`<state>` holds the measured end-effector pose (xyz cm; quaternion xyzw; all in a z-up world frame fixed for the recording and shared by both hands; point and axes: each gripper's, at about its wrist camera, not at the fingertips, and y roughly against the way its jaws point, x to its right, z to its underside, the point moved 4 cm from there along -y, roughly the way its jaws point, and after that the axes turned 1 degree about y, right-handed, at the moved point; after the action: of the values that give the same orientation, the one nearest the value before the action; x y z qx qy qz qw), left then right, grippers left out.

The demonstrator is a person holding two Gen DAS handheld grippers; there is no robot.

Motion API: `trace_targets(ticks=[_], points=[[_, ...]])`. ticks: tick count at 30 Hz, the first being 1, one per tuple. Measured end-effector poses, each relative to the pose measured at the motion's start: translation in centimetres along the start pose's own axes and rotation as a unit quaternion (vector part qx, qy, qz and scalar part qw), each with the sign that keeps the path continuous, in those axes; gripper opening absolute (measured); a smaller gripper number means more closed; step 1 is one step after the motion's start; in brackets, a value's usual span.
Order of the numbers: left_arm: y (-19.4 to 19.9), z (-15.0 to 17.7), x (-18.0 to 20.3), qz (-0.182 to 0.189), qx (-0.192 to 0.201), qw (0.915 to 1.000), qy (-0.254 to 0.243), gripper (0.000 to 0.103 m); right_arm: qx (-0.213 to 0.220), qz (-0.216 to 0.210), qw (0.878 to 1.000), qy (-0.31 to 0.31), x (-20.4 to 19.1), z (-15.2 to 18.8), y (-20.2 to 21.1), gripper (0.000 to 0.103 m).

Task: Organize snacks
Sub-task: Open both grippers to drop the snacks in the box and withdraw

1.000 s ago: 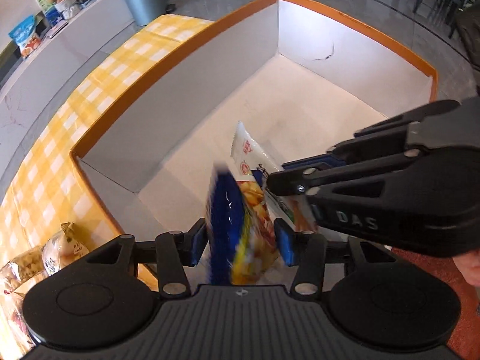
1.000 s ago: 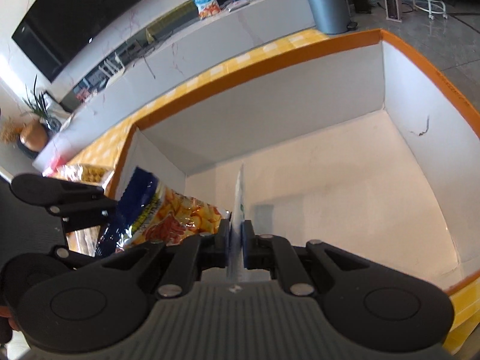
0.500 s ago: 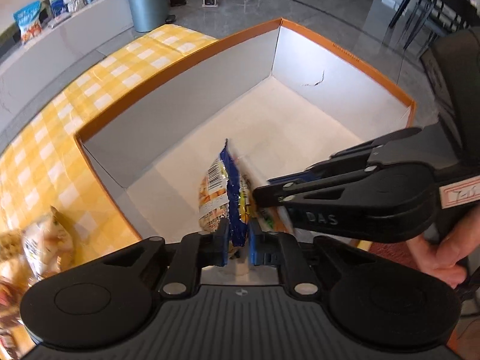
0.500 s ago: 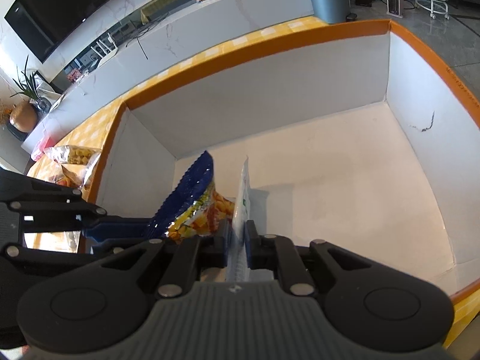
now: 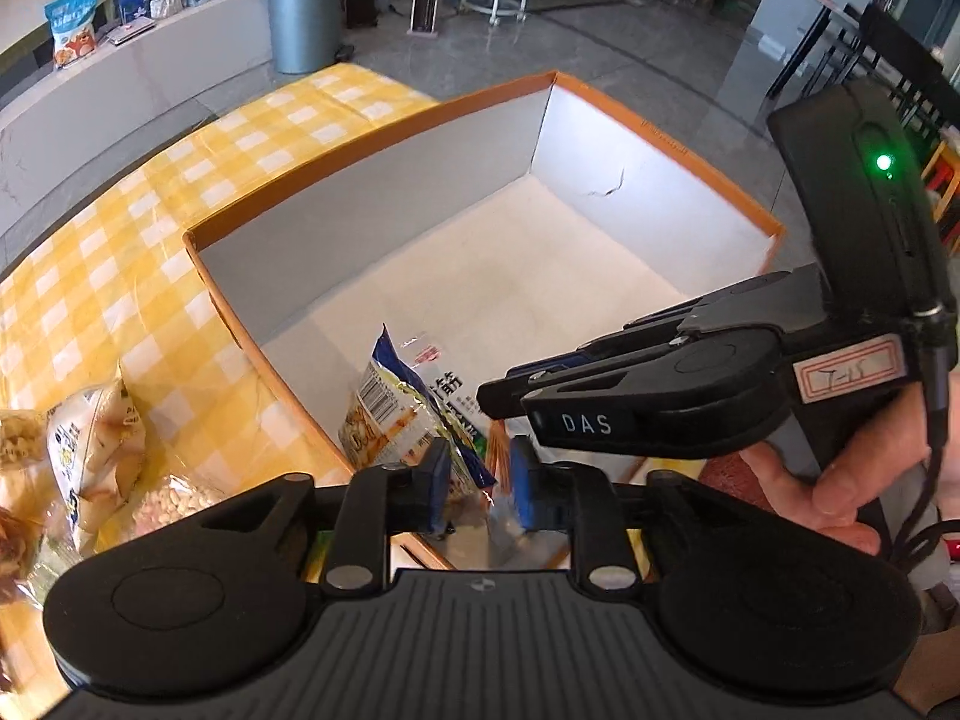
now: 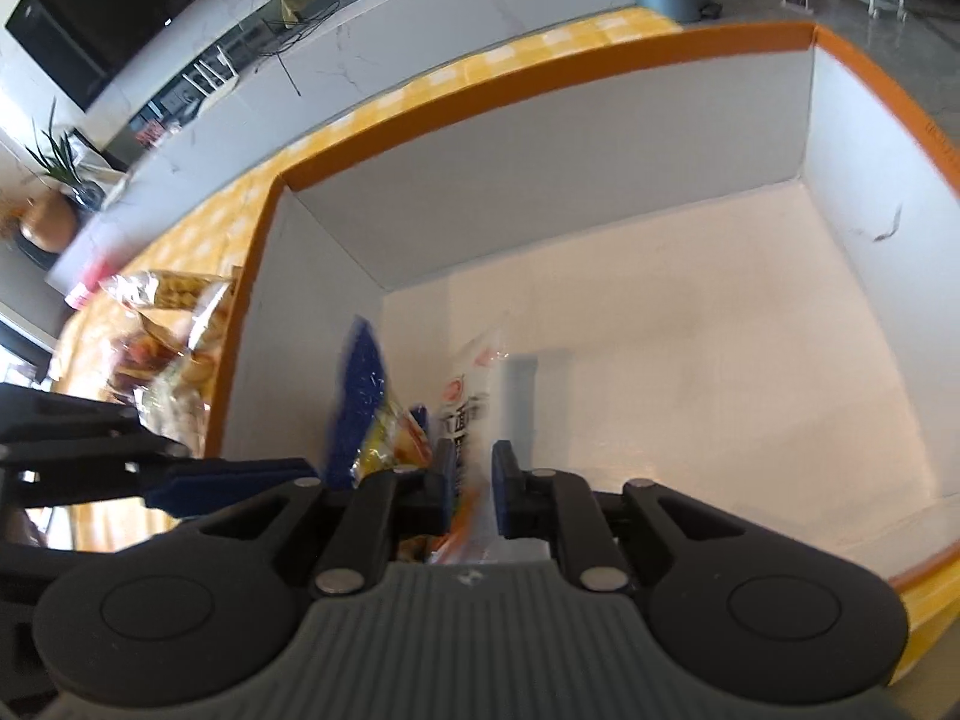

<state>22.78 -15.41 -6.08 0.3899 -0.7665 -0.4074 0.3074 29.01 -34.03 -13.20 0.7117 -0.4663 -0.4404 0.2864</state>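
left wrist view: the left gripper (image 5: 480, 483) hangs over the near corner of the orange-rimmed box (image 5: 360, 228), jaws apart. the lower corner of the blue and yellow snack bag (image 5: 390, 414) sits between the pads, against the left pad only. a white packet (image 5: 444, 384) stands just behind it, inside the box. the right gripper (image 5: 498, 390) reaches in from the right, held by a hand (image 5: 840, 480).

right wrist view: its jaws have just been opening. the blurred white packet sits loosely between the pads, beside the blue bag.
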Motion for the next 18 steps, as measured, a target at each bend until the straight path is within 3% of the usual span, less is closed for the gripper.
trace_targets(ticks=[8,13,18], points=[[3.9,1.6,-0.2,-0.004,0.060,0.9981,0.018,0.040,0.038,0.051,0.997,0.035,-1.6,0.2,3.3,0.021],[7.7,3.9,-0.4,-0.029,0.125,0.9912,0.033,0.048,0.105,0.078,0.988,0.084,-4.6,0.9,6.6,0.034],[10.9,7.1,-1.3,-0.067,0.170,0.9811,0.063,0.051,0.166,0.068,0.975,0.129,-8.7,2.9,9.6,0.043]])
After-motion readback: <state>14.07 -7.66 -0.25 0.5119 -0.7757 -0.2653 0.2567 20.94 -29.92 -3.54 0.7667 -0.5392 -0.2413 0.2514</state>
